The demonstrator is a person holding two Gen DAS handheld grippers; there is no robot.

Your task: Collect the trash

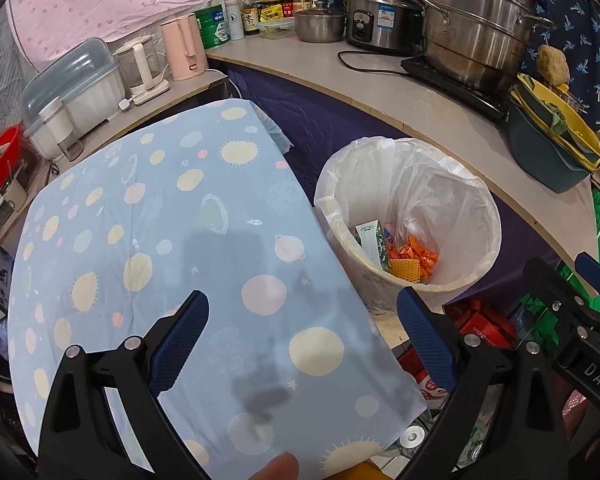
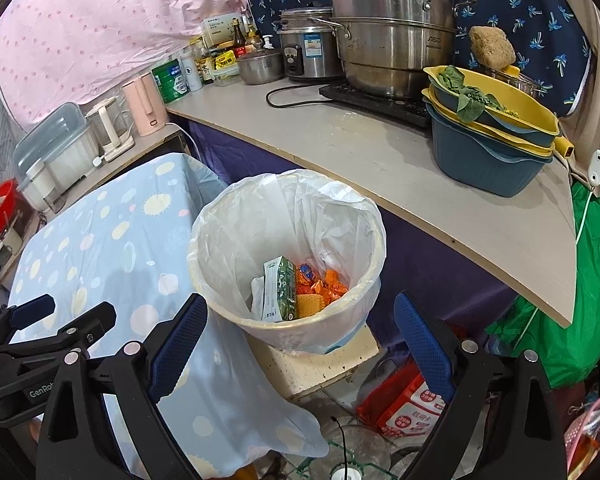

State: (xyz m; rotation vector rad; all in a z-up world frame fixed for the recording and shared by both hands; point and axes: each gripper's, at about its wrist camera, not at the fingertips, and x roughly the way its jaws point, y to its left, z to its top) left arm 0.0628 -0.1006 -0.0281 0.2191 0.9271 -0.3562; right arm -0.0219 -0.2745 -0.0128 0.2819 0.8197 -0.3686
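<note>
A round white plastic trash bin lined with a thin bag [image 2: 288, 248] stands just right of the cloth-covered blue table [image 1: 148, 240], in front of the long beige countertop [image 2: 380, 152]. Inside it lie a green carton [image 2: 280, 292] and crumpled orange wrappers [image 2: 324, 284]. On the countertop, stacked steel pots [image 2: 392, 44] sit left of blue and yellow basins [image 2: 488, 148]

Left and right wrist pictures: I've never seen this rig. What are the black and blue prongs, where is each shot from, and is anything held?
A person holds a two-finger claw in each hand, with a camera on each looking along its blue-padded fingers. The left claw hangs open over the blue planet-print cloth, which looks bare. The right claw hangs open above the white bag-lined trash bin, which holds orange wrappers and a green carton. Neither claw holds anything.
</note>
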